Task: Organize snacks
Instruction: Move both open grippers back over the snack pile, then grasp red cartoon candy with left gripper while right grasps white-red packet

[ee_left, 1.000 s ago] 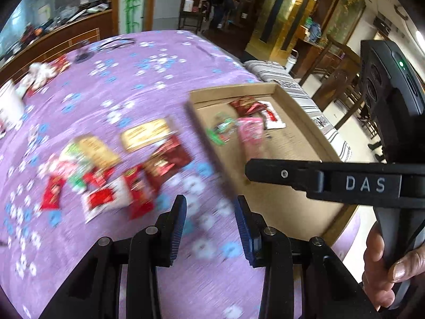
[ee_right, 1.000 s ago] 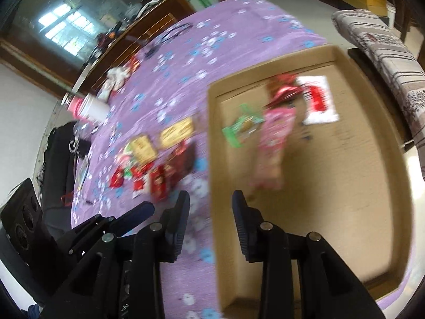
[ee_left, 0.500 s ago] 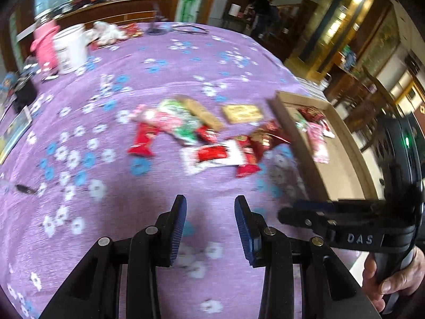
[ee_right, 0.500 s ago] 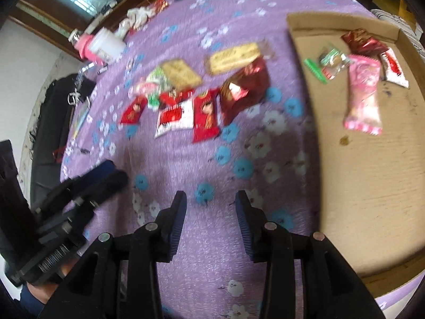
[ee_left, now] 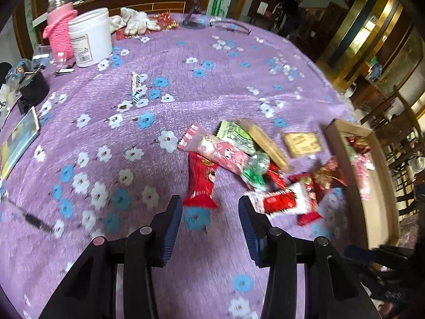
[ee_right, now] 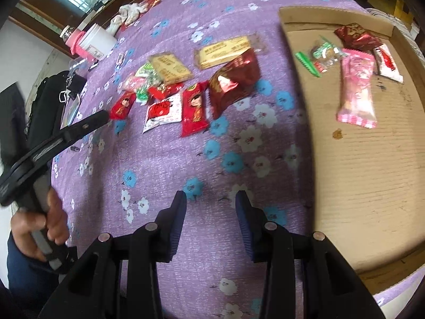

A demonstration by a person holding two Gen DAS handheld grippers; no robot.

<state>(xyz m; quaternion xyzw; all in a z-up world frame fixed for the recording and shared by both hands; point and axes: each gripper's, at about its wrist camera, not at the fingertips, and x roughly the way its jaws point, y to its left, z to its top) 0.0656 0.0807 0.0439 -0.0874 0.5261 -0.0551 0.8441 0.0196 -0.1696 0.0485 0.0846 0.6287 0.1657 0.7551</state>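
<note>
A pile of snack packets lies on the purple flowered tablecloth [ee_left: 159, 53]. My left gripper [ee_left: 210, 207] is open and empty, its jaws just short of a red packet [ee_left: 199, 183] at the pile's near end. Behind it lie a pink packet [ee_left: 225, 155], a green one [ee_left: 237, 137] and two tan bars [ee_left: 301, 143]. My right gripper [ee_right: 210, 202] is open and empty over bare cloth, left of a cardboard tray [ee_right: 372, 172]. The tray holds a pink packet [ee_right: 357, 87], a dark red one [ee_right: 356, 37], a white-red one [ee_right: 387, 62] and green sweets [ee_right: 322, 53].
A white tub [ee_left: 90, 40] and a pink-sleeved bottle [ee_left: 59, 29] stand at the far left, with white gloves [ee_left: 135, 21] behind. A small striped sweet [ee_left: 136, 85] lies apart. A pen [ee_left: 29, 218] and a book [ee_left: 18, 141] lie at the left edge.
My left gripper has swung left from the tray and closed in on the pile's red packet. My right gripper has pulled back from over the tray to the cloth beside it.
</note>
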